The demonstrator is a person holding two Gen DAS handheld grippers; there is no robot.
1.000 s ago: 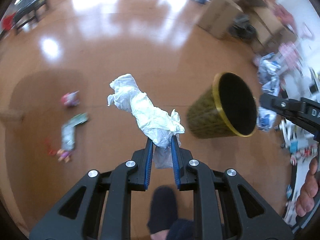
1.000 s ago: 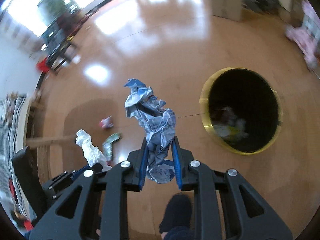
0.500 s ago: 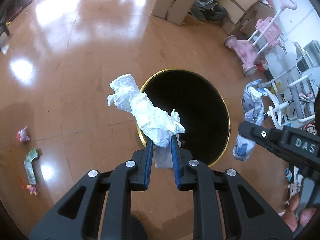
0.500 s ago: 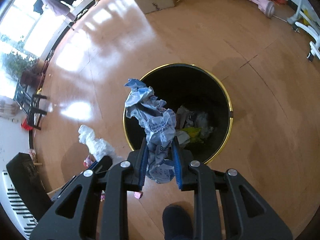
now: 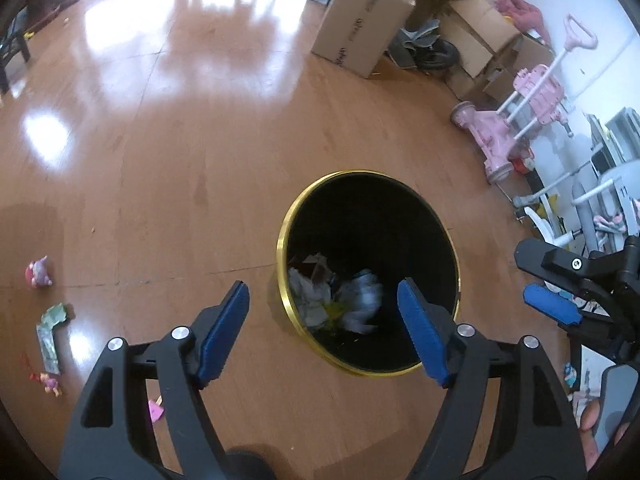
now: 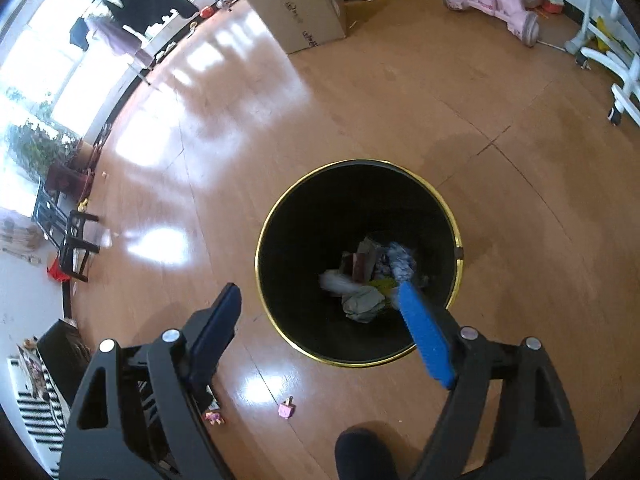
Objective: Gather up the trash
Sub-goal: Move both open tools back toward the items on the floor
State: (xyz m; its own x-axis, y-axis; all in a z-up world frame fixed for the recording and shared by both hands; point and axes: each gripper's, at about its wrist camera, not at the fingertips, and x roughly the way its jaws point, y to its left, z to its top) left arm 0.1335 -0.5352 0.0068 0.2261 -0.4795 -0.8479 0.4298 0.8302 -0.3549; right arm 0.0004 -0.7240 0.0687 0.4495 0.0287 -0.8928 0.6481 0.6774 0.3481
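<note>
The round black waste bin with a gold rim (image 5: 285, 280) (image 6: 461, 256) stands on the glossy brown wooden floor (image 5: 168, 168). Crumpled white and blue-printed paper trash (image 5: 360, 300) (image 6: 362, 304) lies blurred at its dark bottom; single pieces are hard to tell apart. The left gripper (image 5: 323, 322) and right gripper (image 6: 318, 324) hang above the bin's near rim, jaws just spread wide and released, nothing between them. In the left view the right gripper (image 5: 550, 306) is cut off at the right edge. Small litter (image 5: 50, 334) lies on the floor to the left; 1 pink scrap (image 6: 287, 410) lies near. A brown cardboard box (image 6: 294, 4) stands far off.
</note>
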